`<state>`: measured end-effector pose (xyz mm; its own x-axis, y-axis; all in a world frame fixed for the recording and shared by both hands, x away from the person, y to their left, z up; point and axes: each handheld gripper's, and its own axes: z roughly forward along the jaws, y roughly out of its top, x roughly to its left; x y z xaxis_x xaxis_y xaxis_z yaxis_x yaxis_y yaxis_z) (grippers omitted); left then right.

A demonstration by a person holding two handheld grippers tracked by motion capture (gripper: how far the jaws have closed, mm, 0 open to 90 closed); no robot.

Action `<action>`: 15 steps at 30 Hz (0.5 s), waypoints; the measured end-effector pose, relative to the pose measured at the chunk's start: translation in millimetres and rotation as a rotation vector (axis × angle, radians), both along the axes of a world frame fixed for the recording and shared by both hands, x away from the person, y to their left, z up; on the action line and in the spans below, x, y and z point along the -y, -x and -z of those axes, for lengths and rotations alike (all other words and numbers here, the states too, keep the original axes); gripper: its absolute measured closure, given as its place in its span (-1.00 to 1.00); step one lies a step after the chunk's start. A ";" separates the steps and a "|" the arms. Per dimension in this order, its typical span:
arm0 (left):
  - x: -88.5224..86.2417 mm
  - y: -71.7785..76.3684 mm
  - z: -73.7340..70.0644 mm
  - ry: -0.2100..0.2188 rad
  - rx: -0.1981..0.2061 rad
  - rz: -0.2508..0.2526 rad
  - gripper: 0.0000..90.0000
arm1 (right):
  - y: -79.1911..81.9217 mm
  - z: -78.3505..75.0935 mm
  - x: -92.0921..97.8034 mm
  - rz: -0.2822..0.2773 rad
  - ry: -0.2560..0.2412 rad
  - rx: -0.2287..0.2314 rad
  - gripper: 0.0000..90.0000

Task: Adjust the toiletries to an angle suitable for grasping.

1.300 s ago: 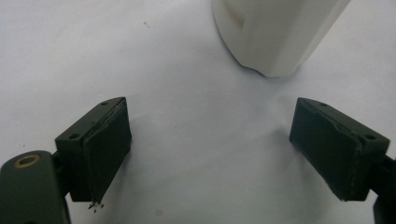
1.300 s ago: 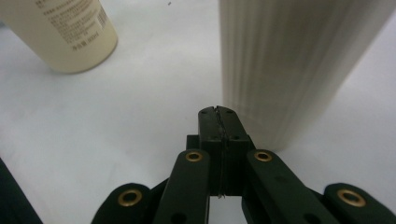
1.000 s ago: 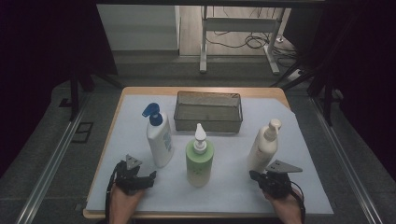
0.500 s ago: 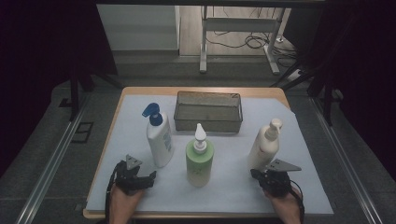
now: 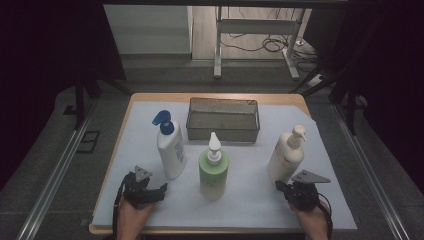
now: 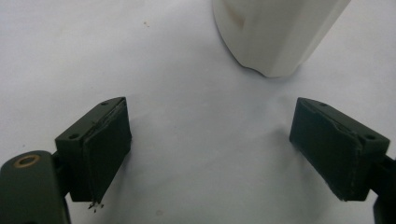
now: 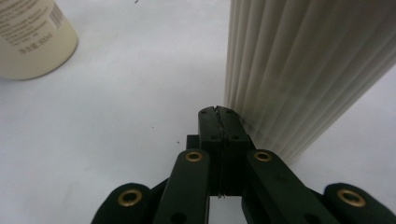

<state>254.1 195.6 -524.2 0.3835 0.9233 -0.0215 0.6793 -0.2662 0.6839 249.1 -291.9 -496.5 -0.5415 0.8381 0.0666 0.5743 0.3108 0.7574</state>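
High view: three pump bottles stand upright on a white sheet (image 5: 250, 200) over the table, ahead of two hand-held grippers at the near edge. The left gripper (image 5: 159, 189) sits just short of the blue-capped bottle (image 5: 170, 150); the right gripper (image 5: 281, 186) sits at the foot of the cream bottle (image 5: 286, 156). A green bottle (image 5: 213, 172) stands between them, well apart from both. A mesh basket (image 5: 223, 119) lies beyond the bottles, toward the far edge. Hands and cables are cut off by the bottom of the frame, and the room around the table is too dark to make out.

Left gripper view: the jaws stand wide apart with nothing between them, bare sheet under them; only the white base of the blue-capped bottle (image 6: 275, 32) shows, its top cut off.

Right gripper view: the jaws are pressed together, holding nothing, their tips just beside the ribbed wall of the cream bottle (image 7: 308, 70). The green bottle's base (image 7: 32, 37) shows at upper left, its label print too small to read.
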 end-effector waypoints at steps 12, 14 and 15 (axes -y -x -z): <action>-0.1 -0.1 -0.1 0.001 -0.001 0.001 -0.72 | -4.3 -0.3 14.7 0.035 -0.001 -0.002 0.98; -0.1 -0.1 -0.1 0.001 -0.001 0.000 -0.72 | -5.5 -0.4 16.8 0.045 0.000 -0.002 0.96; -0.1 -0.1 -0.1 0.001 -0.001 0.001 -0.72 | -6.1 -0.5 17.9 0.051 -0.001 -0.003 0.96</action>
<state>254.2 195.7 -524.1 0.3840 0.9230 -0.0233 0.6800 -0.2657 0.6834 255.2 -309.8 -496.0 -0.4976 0.8647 0.0686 0.5914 0.2803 0.7561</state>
